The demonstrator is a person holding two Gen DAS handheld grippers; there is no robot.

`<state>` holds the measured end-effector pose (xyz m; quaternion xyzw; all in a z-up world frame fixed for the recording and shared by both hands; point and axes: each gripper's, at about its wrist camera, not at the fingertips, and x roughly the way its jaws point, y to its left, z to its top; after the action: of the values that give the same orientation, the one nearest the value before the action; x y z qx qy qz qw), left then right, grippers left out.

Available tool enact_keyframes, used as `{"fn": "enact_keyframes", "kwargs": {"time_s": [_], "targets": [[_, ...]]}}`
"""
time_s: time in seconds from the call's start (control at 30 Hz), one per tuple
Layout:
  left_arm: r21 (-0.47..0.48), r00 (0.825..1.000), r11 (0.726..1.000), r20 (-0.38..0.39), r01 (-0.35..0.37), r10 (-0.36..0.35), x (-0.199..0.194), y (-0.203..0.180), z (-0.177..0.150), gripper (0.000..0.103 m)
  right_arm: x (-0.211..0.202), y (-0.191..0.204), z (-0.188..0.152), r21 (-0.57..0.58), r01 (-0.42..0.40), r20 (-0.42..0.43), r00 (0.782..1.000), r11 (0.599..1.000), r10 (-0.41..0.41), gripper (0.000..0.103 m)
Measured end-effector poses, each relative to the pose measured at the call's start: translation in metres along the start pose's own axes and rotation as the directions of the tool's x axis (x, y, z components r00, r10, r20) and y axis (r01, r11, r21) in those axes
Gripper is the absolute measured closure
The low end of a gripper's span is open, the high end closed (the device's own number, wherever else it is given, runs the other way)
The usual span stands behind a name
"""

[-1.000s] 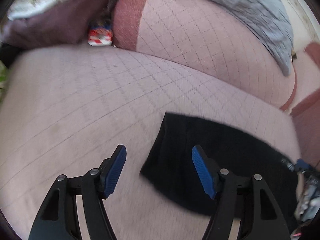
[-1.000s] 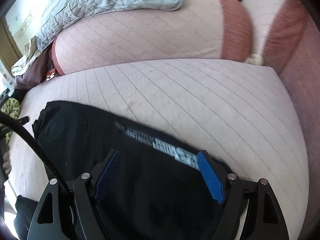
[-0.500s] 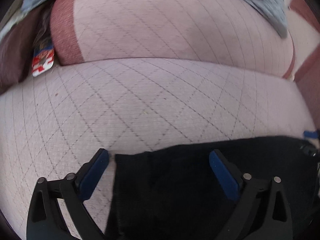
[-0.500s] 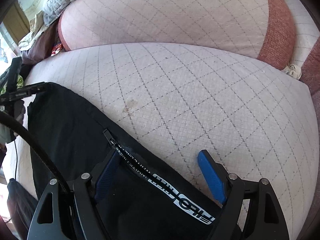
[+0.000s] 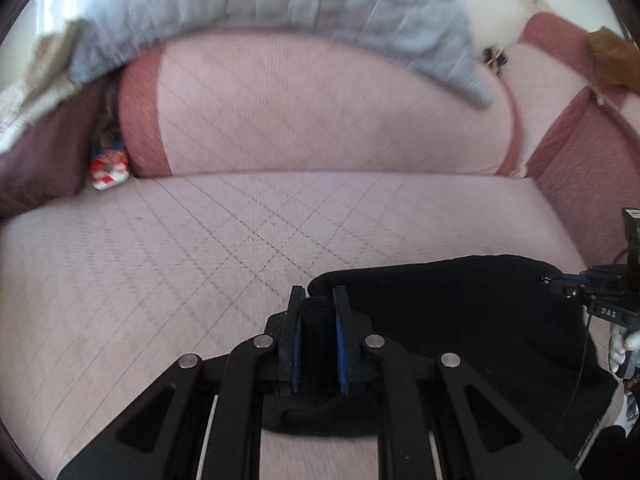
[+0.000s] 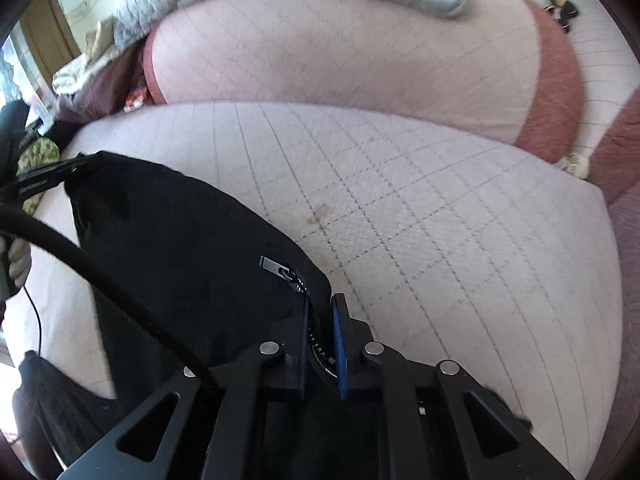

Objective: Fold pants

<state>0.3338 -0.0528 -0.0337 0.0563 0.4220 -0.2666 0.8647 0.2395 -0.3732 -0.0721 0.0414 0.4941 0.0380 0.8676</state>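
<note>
Black pants (image 5: 460,320) lie on the pale quilted sofa seat (image 5: 200,248). In the left wrist view my left gripper (image 5: 319,300) is shut on a fold of the pants' left edge. In the right wrist view the pants (image 6: 180,240) stretch to the left, with a silver zipper pull (image 6: 274,265) showing. My right gripper (image 6: 320,308) is shut on the pants' edge beside the zipper. The right gripper's tip also shows at the pants' far right in the left wrist view (image 5: 576,284).
The quilted sofa back cushion (image 5: 320,112) rises behind the seat, with a grey blanket (image 5: 280,4) draped over it. A red and white packet (image 5: 108,168) sits in the left corner. A dark red armrest (image 5: 580,152) stands at the right.
Both grippers were open over the pants' edges. Both have now shut on the fabric, the left on the left edge and the right by the zipper.
</note>
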Motion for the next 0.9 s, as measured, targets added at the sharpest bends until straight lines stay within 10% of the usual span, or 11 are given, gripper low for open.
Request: {"fn": "enact_keyframes", "kwargs": {"time_s": [0.37, 0.67, 0.9], "targets": [[-0.019, 0.989, 1.0, 0.15, -0.008, 0.011, -0.155, -0.035, -0.119, 0.089, -0.106, 0.059, -0.114, -0.031, 0.029, 0.046, 0.999, 0.999, -0.028, 0.091], [-0.016, 0.997, 0.998, 0.053, -0.061, 0.062, -0.185, -0.06, -0.249, 0.081, -0.116, 0.096, -0.231, -0.046, 0.047, -0.093, 0.994, 0.998, -0.052, 0.091], [-0.139, 0.995, 0.987, 0.047, -0.084, 0.092, -0.23, -0.042, -0.297, 0.061, -0.115, 0.133, -0.273, -0.264, 0.136, -0.165, 0.969, 0.955, -0.183, 0.078]]}}
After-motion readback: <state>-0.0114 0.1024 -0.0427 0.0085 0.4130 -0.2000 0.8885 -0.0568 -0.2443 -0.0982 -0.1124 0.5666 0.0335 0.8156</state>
